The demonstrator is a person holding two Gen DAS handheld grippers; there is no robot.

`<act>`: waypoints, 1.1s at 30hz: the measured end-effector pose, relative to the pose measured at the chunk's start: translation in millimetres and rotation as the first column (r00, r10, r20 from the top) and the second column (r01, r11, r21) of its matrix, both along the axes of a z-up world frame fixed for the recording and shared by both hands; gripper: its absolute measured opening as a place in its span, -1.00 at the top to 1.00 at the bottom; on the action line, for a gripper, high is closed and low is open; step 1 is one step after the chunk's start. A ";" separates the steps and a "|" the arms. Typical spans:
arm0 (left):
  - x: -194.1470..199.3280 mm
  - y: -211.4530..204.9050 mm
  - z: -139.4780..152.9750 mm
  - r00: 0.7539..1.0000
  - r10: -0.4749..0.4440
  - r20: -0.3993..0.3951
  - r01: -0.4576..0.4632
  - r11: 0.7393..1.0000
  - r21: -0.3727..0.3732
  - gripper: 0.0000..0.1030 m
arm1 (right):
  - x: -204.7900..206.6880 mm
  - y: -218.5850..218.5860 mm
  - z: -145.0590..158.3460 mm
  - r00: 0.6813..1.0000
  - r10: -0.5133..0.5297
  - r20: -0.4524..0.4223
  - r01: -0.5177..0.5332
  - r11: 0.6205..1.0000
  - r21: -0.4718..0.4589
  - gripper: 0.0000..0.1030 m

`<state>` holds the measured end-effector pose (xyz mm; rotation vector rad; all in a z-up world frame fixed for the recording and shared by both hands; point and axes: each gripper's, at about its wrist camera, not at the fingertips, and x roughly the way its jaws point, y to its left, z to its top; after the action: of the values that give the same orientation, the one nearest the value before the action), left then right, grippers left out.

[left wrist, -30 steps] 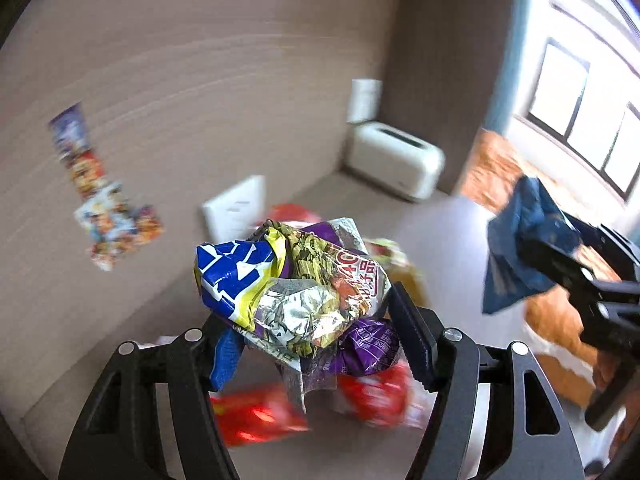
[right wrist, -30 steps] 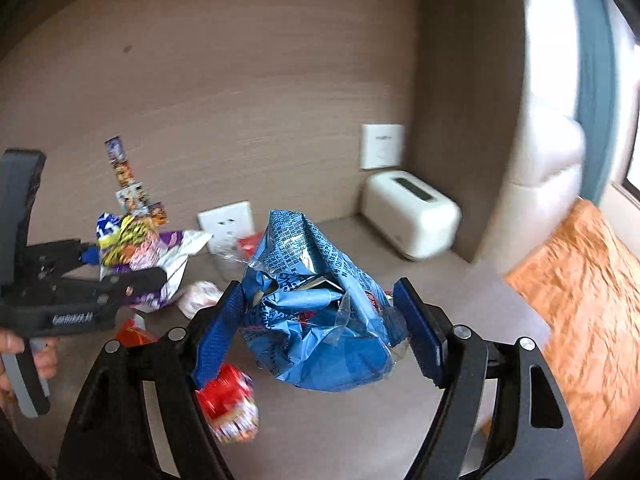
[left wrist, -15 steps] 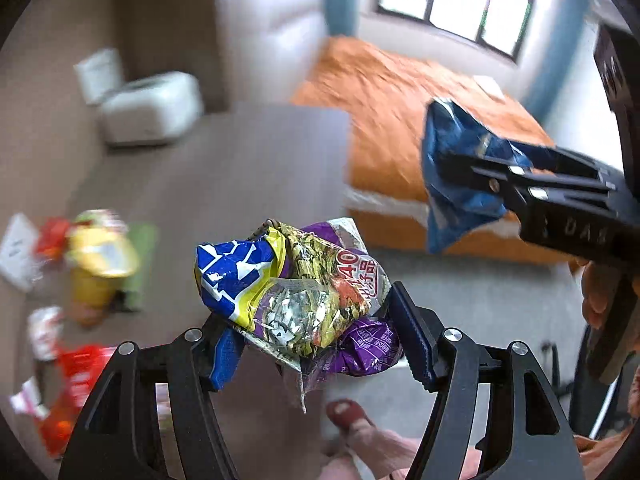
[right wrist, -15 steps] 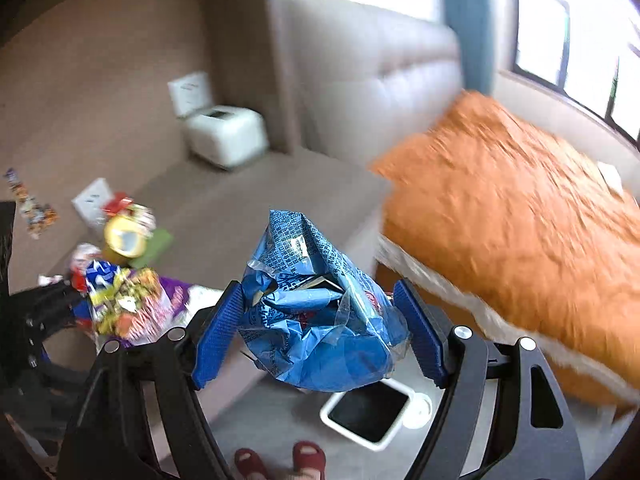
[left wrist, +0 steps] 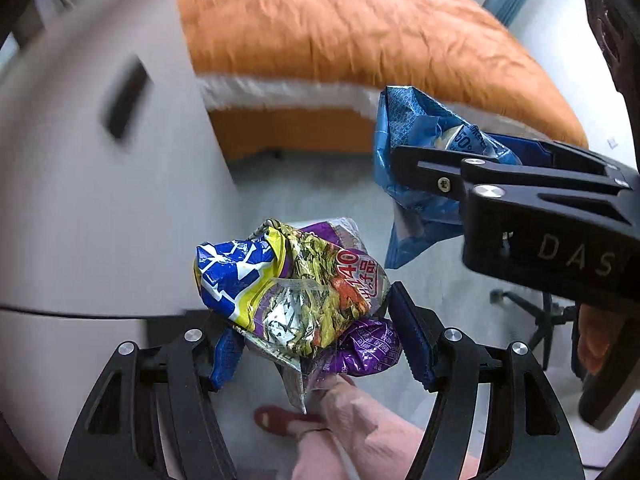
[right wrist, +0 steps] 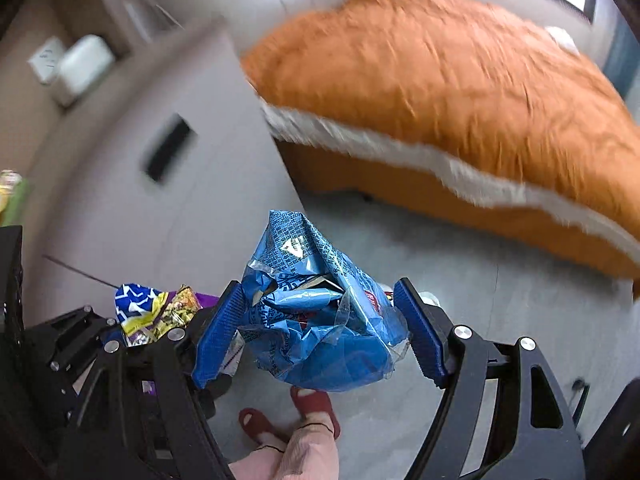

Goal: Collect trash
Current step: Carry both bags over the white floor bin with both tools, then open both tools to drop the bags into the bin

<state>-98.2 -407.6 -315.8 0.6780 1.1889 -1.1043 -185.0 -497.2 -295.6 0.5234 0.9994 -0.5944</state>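
Spreading wide beyond both tools: an orange bed (right wrist: 460, 80), blurred, above and to the right of the right hand-held gripper (right wrist: 320, 332). Filling the space left of that gripper: a pale cabinet front (right wrist: 160, 208) with a dark slot, and past its top edge a desk (right wrist: 132, 76) carrying a white boxy appliance (right wrist: 82, 66), smeared by motion. Lying under everything: a grey floor (right wrist: 460, 300).

Pointing steeply downward, both tools, toward a trouser leg and red slippers (right wrist: 280, 412) showing below the fingers.

Clamping on a crumpled blue snack bag (right wrist: 316, 320), the right hand-held gripper, jaws held fairly wide apart by the bulk of the bag, blue ribbed pads (right wrist: 218, 336) pressing into its two sides, bag top sticking up past the fingertips. Appearing also from the left wrist view: the same blue bag (left wrist: 424, 168), up and to the right of the left hand-held gripper (left wrist: 312, 336), pinched in the black side-on frame.

Gripping a wad of crumpled wrappers (left wrist: 296, 288), the left hand-held gripper, jaws part-way apart and squeezing the bundle of blue-and-yellow, gold foil and purple packets from both sides. Sitting just left of and close beside the right tool, nearly level with it, neither bundle touching the other.
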 end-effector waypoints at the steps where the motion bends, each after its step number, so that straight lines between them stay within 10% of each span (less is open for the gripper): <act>1: -1.0 -5.0 -14.7 1.000 -0.001 -0.007 0.001 1.000 0.016 -0.28 | 0.7 -5.5 -16.3 1.000 -0.010 -0.014 0.011 1.000 0.017 -0.49; 11: -15.9 -56.9 -194.7 0.997 0.031 -0.073 -0.022 0.992 0.123 -0.29 | 16.1 -51.3 -206.6 0.984 -0.061 -0.165 0.087 0.983 0.161 -0.49; 13: -11.2 -63.1 -221.9 0.996 0.044 -0.079 -0.033 0.991 0.129 -0.45 | 20.3 -56.9 -237.7 0.982 -0.053 -0.184 0.086 0.980 0.178 -0.51; 14: -7.5 -62.4 -236.4 0.994 0.056 -0.095 -0.043 0.990 0.132 -0.88 | 20.4 -58.4 -248.9 0.979 -0.049 -0.196 0.086 0.979 0.183 -0.56; 17: 0.5 -63.1 -277.7 0.991 0.076 -0.111 -0.056 0.983 0.176 -0.91 | 19.5 -67.6 -285.1 0.975 -0.038 -0.218 0.092 0.966 0.243 -0.93; 26: 8.6 -55.9 -311.5 0.990 0.092 -0.104 -0.065 0.969 0.240 -0.90 | 14.6 -56.8 -312.3 0.953 0.003 -0.304 0.065 0.975 0.213 -0.93; 33: 15.4 -38.6 -262.0 0.987 0.122 -0.101 -0.098 0.972 0.213 -0.90 | 18.9 -48.1 -280.7 0.955 0.004 -0.295 0.058 0.978 0.201 -0.93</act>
<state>-82.9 -446.2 -577.9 0.7065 1.4371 -0.9435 -166.1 -545.3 -576.3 0.6465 1.3495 -0.6072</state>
